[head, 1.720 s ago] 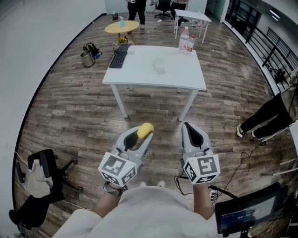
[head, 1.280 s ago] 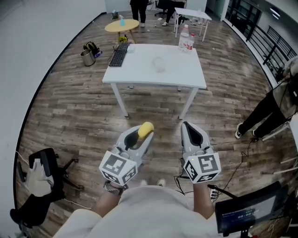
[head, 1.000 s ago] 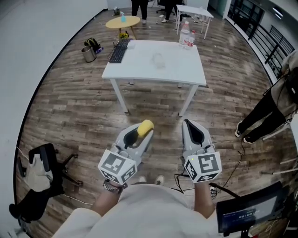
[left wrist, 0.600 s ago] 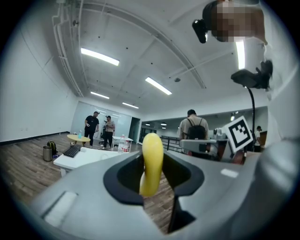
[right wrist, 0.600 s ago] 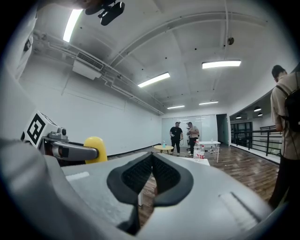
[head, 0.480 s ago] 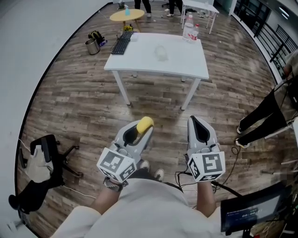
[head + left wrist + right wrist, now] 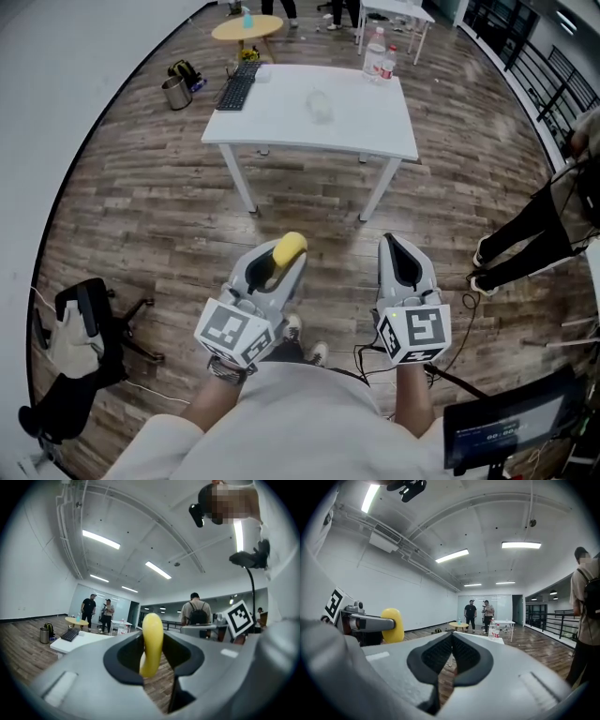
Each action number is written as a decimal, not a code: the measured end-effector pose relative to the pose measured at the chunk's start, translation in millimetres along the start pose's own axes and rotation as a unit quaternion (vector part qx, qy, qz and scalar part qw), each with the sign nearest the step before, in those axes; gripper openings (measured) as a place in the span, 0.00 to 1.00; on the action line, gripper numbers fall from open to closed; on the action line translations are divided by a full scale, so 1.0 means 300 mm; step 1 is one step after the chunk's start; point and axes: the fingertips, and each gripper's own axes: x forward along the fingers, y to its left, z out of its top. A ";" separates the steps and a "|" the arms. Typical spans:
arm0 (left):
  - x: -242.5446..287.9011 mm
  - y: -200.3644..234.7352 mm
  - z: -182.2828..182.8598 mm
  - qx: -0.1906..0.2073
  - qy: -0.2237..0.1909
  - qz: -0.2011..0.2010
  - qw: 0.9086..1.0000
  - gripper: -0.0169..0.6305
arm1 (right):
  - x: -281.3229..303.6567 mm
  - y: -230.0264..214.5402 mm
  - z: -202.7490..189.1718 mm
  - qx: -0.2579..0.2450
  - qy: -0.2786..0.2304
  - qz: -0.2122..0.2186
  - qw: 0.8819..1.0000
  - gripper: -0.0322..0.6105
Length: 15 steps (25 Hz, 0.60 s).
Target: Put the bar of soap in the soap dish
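A yellow bar of soap [image 7: 288,247] stands on edge between the jaws of my left gripper [image 7: 285,257], which is shut on it and held level at waist height. In the left gripper view the soap [image 7: 152,641] fills the gap between the pads. My right gripper [image 7: 395,247] hangs beside it, shut and empty; its pads meet at the tip [image 7: 452,639], and the soap [image 7: 392,625] shows off to its left. Ahead stands a white table [image 7: 281,131] with a small clear dish [image 7: 321,106] near its middle, well beyond both grippers.
A keyboard [image 7: 234,91] and two bottles [image 7: 380,61] lie on the table. A black chair [image 7: 80,328] stands at the left and a screen [image 7: 497,436] at the lower right. A person's legs [image 7: 530,230] show at the right. Cables cross the wooden floor.
Both grippers keep the same pose, the soap still in the left one. The person's shoes have come into view below the grippers and the head view has shifted slightly.
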 end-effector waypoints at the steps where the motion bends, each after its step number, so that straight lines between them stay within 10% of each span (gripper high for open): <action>1: 0.008 0.008 0.003 0.000 -0.001 -0.002 1.000 0.23 | 0.010 0.003 0.005 -0.002 -0.002 0.002 1.000 0.05; 15: 0.124 0.167 0.007 0.005 0.006 -0.025 1.000 0.23 | 0.218 0.022 0.023 -0.008 -0.009 0.017 1.000 0.05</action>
